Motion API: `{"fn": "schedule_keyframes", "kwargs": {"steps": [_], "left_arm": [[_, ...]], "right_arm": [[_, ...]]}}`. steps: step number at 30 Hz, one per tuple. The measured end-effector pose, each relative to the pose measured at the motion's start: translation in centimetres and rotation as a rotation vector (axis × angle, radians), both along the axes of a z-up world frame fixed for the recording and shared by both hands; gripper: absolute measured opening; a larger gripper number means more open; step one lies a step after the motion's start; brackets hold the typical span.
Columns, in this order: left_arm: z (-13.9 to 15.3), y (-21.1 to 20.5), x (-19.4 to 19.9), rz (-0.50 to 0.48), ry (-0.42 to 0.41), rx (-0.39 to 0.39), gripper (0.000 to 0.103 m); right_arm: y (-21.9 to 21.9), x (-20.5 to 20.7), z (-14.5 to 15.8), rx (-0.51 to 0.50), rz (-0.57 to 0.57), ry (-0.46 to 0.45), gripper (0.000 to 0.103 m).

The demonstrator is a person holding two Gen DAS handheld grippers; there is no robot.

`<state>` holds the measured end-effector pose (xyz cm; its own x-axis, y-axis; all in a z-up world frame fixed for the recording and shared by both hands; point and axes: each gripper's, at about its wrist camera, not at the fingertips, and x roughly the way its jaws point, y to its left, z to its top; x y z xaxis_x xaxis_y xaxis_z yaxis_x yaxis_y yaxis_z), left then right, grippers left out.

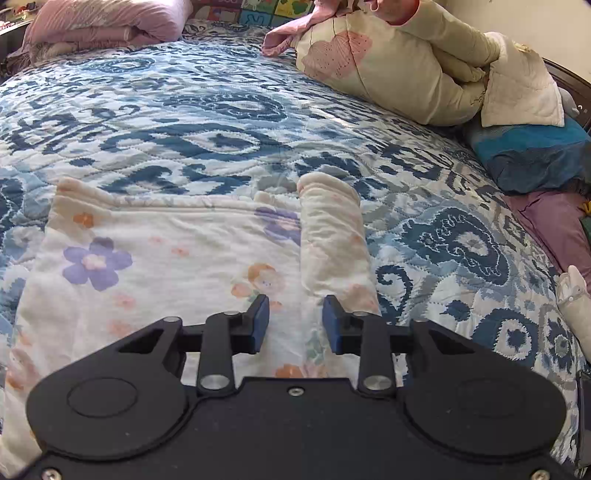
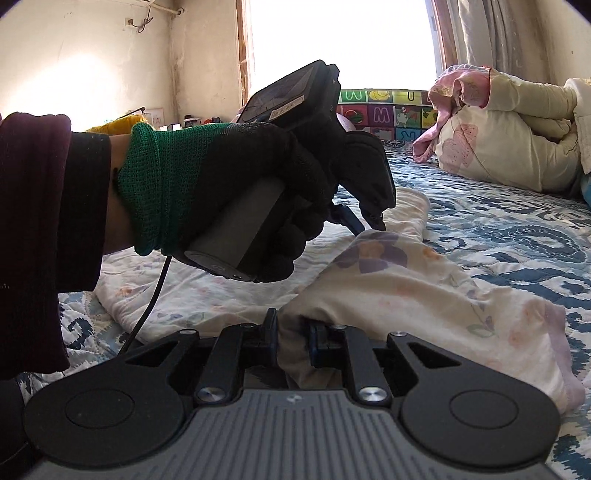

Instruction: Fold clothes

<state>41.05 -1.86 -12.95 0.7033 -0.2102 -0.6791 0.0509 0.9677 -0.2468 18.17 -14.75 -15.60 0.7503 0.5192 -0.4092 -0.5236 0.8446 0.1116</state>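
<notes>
A white garment (image 1: 166, 258) printed with purple and orange flowers lies spread on the blue patterned quilt (image 1: 207, 118). One long narrow part (image 1: 332, 236) is laid back along its right side. My left gripper (image 1: 295, 325) hovers low over the garment's near part, open, with only cloth showing below the gap. In the right wrist view, my right gripper (image 2: 293, 338) is shut on a bunched fold of the garment (image 2: 406, 280), lifting it slightly off the quilt. A gloved hand (image 2: 221, 184) holds the left gripper's handle just ahead, its tips pointing down at the cloth.
Cream bedding and pillows (image 1: 388, 62) are piled at the far right of the bed, with a blue pillow (image 1: 528, 155) and purple cloth (image 1: 554, 225) beside them. A pink blanket (image 1: 103, 22) sits at the far left. A bright window (image 2: 340, 40) faces the right wrist camera.
</notes>
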Motion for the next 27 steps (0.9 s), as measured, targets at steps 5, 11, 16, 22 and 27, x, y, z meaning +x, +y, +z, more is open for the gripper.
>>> {"fn": "schedule_keyframes", "kwargs": {"steps": [5, 11, 16, 22, 27], "left_arm": [[0.1, -0.1, 2.0, 0.03, -0.001, -0.022, 0.049], [-1.3, -0.4, 4.5, 0.086, 0.061, -0.023, 0.011], [-2.3, -0.7, 5.7, 0.104, 0.075, -0.015, 0.017], [1.4, -3.4, 5.1, -0.006, -0.11, 0.173, 0.029], [0.3, -4.3, 7.2, -0.065, -0.054, 0.162, 0.03]], "right_arm": [[-0.2, -0.4, -0.1, 0.012, 0.014, 0.007, 0.018], [-0.7, -0.8, -0.1, 0.029, 0.043, 0.005, 0.018], [-0.7, -0.5, -0.7, 0.007, 0.074, 0.026, 0.018], [-0.6, -0.7, -0.9, 0.001, 0.073, 0.02, 0.018], [-0.6, -0.5, -1.2, -0.006, 0.072, 0.019, 0.018]]}}
